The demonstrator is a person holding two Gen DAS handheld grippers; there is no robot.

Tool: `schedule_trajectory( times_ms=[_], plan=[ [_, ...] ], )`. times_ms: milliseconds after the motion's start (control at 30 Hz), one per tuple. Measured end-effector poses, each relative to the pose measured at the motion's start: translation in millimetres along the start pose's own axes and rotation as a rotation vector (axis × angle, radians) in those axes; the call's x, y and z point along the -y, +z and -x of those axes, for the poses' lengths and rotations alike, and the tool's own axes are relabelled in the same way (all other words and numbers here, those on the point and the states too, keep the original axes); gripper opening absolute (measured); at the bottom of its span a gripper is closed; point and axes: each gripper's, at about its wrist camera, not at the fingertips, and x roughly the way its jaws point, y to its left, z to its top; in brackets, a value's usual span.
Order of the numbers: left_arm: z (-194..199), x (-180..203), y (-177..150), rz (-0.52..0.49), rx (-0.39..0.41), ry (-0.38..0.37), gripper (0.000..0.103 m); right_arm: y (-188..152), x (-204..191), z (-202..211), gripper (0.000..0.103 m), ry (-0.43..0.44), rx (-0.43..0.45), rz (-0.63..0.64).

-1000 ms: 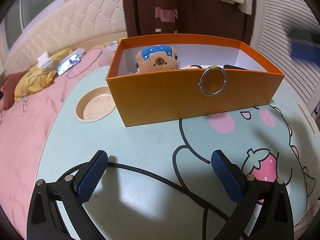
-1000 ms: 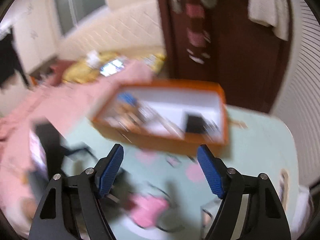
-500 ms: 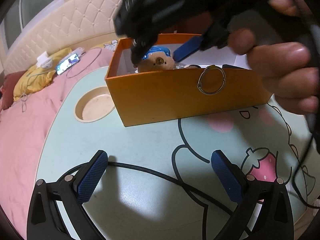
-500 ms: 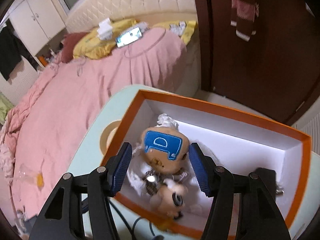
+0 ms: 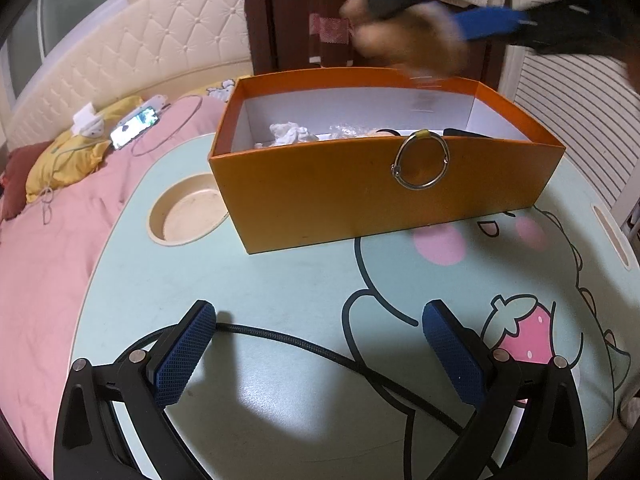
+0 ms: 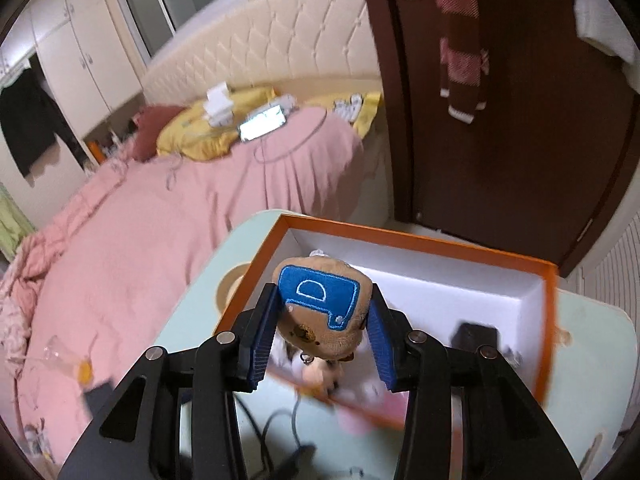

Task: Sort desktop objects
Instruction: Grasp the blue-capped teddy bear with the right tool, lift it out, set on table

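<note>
Right gripper (image 6: 320, 322) clamping plush bear (image 6: 322, 308), body probably blurred

One box (image 5: 360, 200), one plush bear (image 6: 324, 308).

left wrist view low over table (image 5: 280, 280), facing orange box (image 5: 360, 200) nearby, right wrist view above it, looking down

My right claw (image 6: 320, 340) has its blue pads squeezed on the brown plush bear (image 6: 320, 308), which wears a blue patch on its head; the toy hangs above the orange box (image 5: 360, 196), clear of its rim. The box sits open on the mint-green table, white inside, a metal ring (image 5: 421, 162) hanging on its near wall, with crumpled white bits (image 5: 290, 134) and a black item (image 6: 474, 338) on its floor.
</note>
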Motion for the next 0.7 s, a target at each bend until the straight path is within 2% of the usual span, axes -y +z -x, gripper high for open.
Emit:
schedule_trajectory(
  times_ms=[100,233,433,500,700],
  plan=[
    [-1,-1,1,-0.001,0.0,0.001,0.102,-23,6,30,0.044,0.022,0.02,0.011],
    [-3,-4,2,0.0,0.001,0.003,0.102,-60,9,41,0.044,-0.011,-0.028,0.052],
    [-1,-2,-3,-0.003,0.004,0.004,0.102,-112,23,7,0.044,-0.119,-0.126,0.011],
    [0,-2,-3,-0.002,0.003,0.003,0.102,-120,25,-3,0.044,-0.125,-0.136,0.002],
    [2,-1,-3,0.001,0.002,0.001,0.102,-121,24,10,0.051,-0.071,-0.032,-0.016]
  ],
)
